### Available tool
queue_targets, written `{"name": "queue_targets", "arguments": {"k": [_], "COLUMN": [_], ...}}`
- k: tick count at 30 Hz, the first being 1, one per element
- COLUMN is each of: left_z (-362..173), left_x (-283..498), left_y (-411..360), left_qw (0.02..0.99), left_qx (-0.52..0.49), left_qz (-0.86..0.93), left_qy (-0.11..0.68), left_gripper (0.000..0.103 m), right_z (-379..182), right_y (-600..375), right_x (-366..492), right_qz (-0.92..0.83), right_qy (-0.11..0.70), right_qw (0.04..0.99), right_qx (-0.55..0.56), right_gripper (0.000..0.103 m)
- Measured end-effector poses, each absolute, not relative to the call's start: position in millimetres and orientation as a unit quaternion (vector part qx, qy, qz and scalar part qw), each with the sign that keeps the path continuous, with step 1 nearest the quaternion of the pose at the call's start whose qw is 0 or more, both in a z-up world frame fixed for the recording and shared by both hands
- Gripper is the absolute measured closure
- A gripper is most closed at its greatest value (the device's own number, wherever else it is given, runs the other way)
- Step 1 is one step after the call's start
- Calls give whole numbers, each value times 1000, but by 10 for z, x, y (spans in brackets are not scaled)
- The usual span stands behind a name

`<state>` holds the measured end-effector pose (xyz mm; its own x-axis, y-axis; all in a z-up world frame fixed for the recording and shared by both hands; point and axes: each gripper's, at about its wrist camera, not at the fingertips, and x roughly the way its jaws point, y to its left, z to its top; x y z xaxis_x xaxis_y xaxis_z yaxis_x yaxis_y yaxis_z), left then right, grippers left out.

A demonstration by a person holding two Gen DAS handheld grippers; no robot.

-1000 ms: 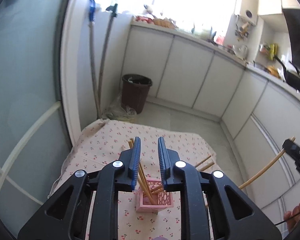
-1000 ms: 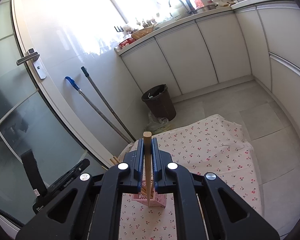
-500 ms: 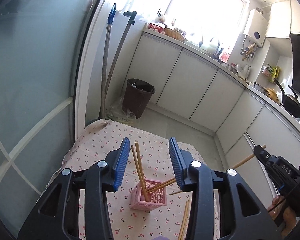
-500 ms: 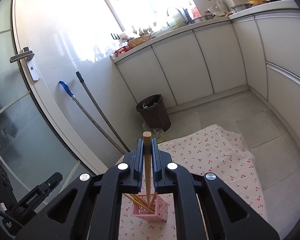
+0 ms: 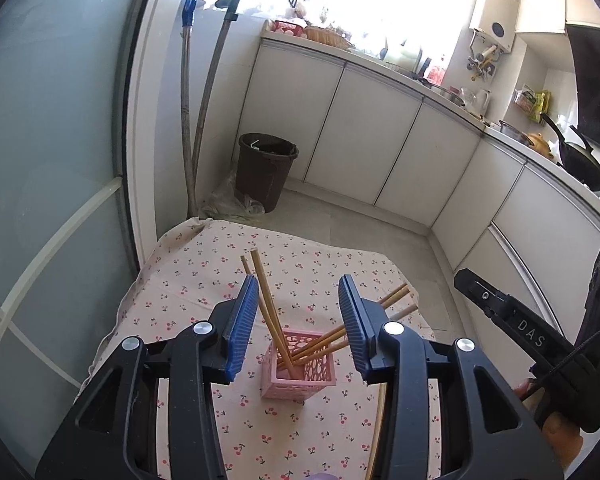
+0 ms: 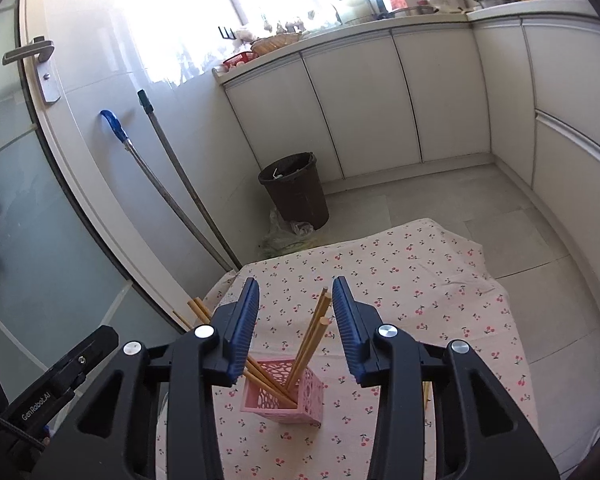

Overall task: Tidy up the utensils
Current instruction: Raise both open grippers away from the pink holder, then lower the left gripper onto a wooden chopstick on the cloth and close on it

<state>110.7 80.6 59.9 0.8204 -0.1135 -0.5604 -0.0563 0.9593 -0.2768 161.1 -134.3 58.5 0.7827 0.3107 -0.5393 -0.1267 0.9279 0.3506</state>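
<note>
Two tools, right tool (image 6: 294,308) just spread, released, its chopstick gone from between the jaws, left tool (image 5: 298,312) wider than before, empty, one pink holder (image 5: 300,372) on the bench (image 5: 204,280), five chopsticks (image 5: 268,308) inside.

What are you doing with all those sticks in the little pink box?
A person is tidying chopsticks into a pink holder on the cherry-print tablecloth. The right hand-held gripper has just been opening, with nothing gripped between its jaws. The left hand-held gripper is open too. One more chopstick lies on the cloth.
</note>
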Motion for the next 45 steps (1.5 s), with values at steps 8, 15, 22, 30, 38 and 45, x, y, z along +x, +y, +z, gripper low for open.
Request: {"name": "queue_targets", "arguments": {"k": [8, 15, 22, 30, 38, 45], "left_z": [523, 394, 284, 37, -581, -1234], "left_x": [1066, 1037, 1057, 1146, 1342, 1512], "left_y": [574, 432, 296, 22, -488, -1109], "left_qw": [945, 941, 940, 929, 878, 825], "left_qx": [-110, -94, -71, -18, 44, 78], "left_qz": [-18, -17, -6, -8, -59, -99], "left_qy": [308, 324, 333, 369, 473, 551], "left_gripper": [44, 31, 8, 7, 7, 7], "right_z": [476, 344, 265, 153, 89, 183], "right_y": [-1514, -1663, -1865, -2125, -2601, -3044], "right_x": [1395, 1220, 1130, 1074, 969, 935], "right_qz": [87, 23, -9, -25, -32, -53], "right_qy": [319, 317, 325, 355, 404, 400], "right_qw": [937, 946, 945, 934, 910, 904], "right_qx": [112, 66, 46, 30, 86, 140], "right_gripper": [46, 26, 9, 7, 7, 7]}}
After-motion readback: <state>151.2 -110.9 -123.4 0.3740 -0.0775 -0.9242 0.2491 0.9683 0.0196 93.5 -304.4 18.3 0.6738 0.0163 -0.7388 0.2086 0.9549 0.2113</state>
